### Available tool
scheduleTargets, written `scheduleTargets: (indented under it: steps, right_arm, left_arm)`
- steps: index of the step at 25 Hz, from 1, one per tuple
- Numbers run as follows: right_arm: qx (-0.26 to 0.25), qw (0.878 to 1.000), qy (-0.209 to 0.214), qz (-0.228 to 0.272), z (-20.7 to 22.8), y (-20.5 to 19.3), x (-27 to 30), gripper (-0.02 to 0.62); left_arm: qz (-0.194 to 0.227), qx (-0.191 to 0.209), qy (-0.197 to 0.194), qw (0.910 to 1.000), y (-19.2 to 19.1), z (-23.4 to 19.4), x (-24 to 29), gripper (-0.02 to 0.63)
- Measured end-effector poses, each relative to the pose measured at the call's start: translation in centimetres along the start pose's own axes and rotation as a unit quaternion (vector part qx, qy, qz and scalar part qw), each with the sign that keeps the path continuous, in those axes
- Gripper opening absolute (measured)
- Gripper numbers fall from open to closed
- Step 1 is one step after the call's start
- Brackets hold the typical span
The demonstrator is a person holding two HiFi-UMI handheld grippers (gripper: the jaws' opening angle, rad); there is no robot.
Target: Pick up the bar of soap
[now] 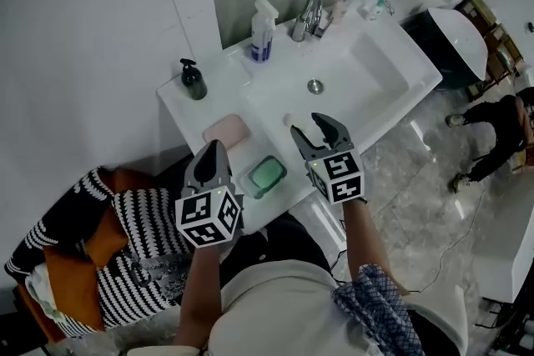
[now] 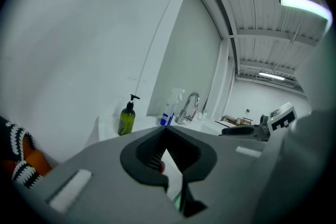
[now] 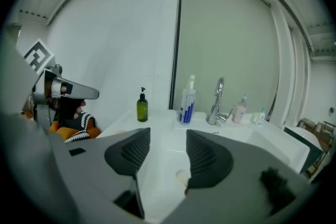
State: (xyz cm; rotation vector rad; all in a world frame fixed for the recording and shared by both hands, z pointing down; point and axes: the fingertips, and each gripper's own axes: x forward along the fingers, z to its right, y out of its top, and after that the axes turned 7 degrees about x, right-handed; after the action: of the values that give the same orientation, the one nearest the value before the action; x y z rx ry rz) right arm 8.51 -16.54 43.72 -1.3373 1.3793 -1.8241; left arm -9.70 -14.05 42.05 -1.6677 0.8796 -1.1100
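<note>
Soap: a green bar [image 1: 267, 173] lies in a pale dish [image 1: 253, 186] at the front edge of the white desk [image 1: 225, 75], lower middle of the head view. Neither gripper touches it.
Pink bar [image 1: 227, 130]: just up-left of the green bar on the same desk, apart from it. Which of the two the task means cannot be told.
Left gripper [image 1: 212, 147] [image 2: 167, 129]: jaw tips meet and nothing is held. In the head view its tip overlaps the pink bar's lower-left corner, left of the green bar. Its height over the desk is unclear.
Right gripper [image 1: 305, 122] [image 3: 168, 131]: jaws stand wide apart and empty. It sits right of the green bar, over the front rim of the sink [image 1: 367, 67].
Pale round piece [image 1: 288, 119] [image 3: 182, 176]: small, on the sink rim. In the right gripper view it shows in the gap by the right-hand jaw, not gripped.
Back of desk: a dark pump bottle [image 1: 193, 80] at upper left, then a white spray bottle [image 1: 263, 31], then the faucet [image 1: 307, 17].
Striped cloth [image 1: 142, 254]: black and white, lower left of the head view, beside the desk.
</note>
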Motion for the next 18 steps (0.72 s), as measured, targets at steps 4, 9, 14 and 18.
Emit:
scheduleTargets:
  steps: [4,9,14,18]
  right_arm:
    - [0.015,1.0,0.013,0.008,-2.3,-0.6,-1.4,0.225]
    - [0.012,1.0,-0.015,0.019,-3.4,-0.7,-2.7,0.099]
    - [0.013,1.0,-0.01,0.019,-5.1,-1.1,-3.5,0.055]
    - [0.025,0.999,-0.01,0.039,-6.2,-0.6,-4.3,0.029]
  left_arm:
    - [-0.004,0.006,-0.013,0.9999,-0.6,0.6,-1.3,0.009]
    - [-0.002,0.019,-0.024,0.9995,-0.9,1.3,-2.2,0.009]
    - [0.011,0.012,-0.046,0.9988,-0.9,2.1,-3.1,0.008]
    - [0.014,0.015,-0.051,0.9985,-0.9,2.4,-3.6,0.008]
